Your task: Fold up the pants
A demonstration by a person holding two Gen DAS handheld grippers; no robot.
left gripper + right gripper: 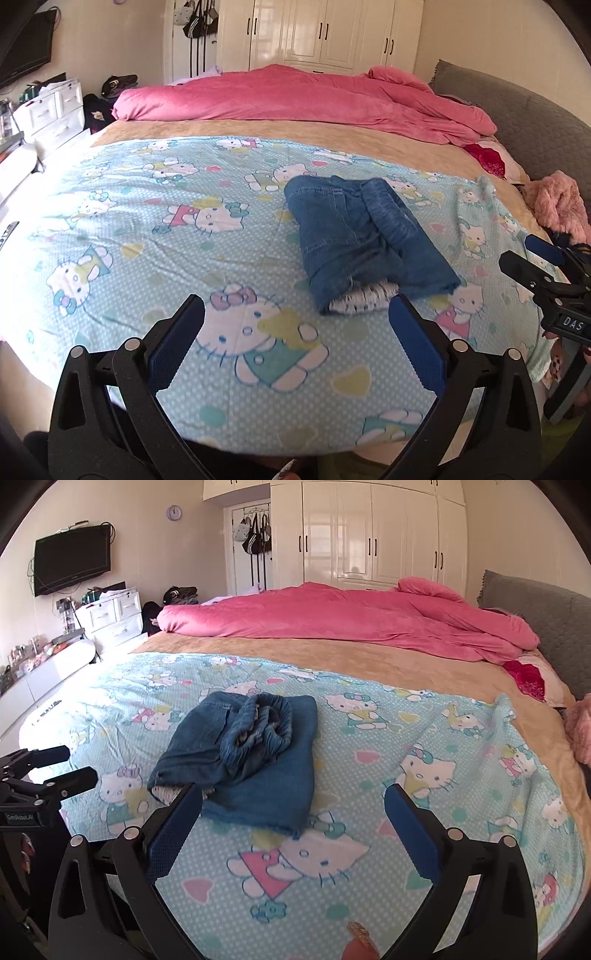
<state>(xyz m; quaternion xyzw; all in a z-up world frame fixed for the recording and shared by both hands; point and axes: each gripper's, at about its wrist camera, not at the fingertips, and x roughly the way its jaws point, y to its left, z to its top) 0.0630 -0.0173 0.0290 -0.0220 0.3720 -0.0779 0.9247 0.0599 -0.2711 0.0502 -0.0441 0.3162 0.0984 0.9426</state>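
Note:
The blue denim pants (369, 236) lie folded into a compact bundle on the light-blue cartoon-cat sheet (147, 221); a white patterned lining peeks out at the near end. My left gripper (295, 306) hangs open above the sheet, just short of the bundle, with nothing between its fingers. To its right my right gripper (515, 248) is also open. In the right wrist view the pants (258, 760) show a bunched waistband on top. The right gripper (293, 794) is open and empty, its left finger over the bundle's near corner. The left gripper (82, 763) shows at the left edge.
A pink duvet (295, 96) is heaped across the far side of the bed, on a tan blanket (332, 657). A grey headboard (535, 602) and a pink fluffy item (557, 206) are at the right. White drawers (110, 616), a wall TV (72, 565) and wardrobes (369, 535) stand beyond.

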